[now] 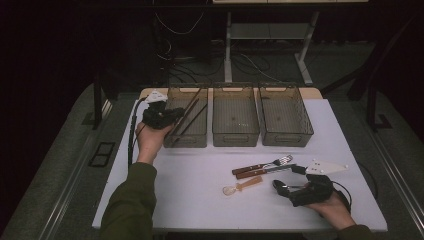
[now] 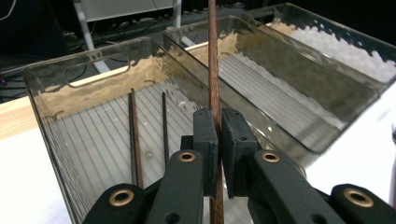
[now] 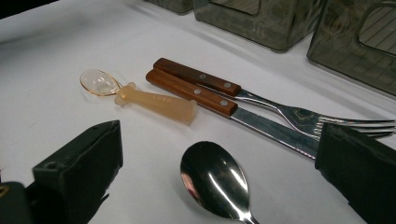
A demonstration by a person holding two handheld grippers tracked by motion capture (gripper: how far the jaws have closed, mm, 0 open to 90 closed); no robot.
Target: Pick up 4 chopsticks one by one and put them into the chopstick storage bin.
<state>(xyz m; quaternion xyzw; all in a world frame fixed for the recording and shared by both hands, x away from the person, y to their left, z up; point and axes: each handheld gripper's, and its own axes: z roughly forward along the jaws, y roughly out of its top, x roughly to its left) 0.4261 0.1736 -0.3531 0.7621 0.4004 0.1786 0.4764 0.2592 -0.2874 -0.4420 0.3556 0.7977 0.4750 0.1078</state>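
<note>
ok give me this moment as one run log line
left tongs: shut on chopstick, over left bin | right tongs: open around metal spoon on table | fork, knife, small spoon waiting

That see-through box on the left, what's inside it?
The left box holds chopsticks lying on its ribbed floor. The left gripper pinches another chopstick above, hiding some floor.

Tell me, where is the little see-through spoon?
The little spoon lies on the white table, right of middle in the high view, just in front of the fork and knife, left of the right gripper.
</note>
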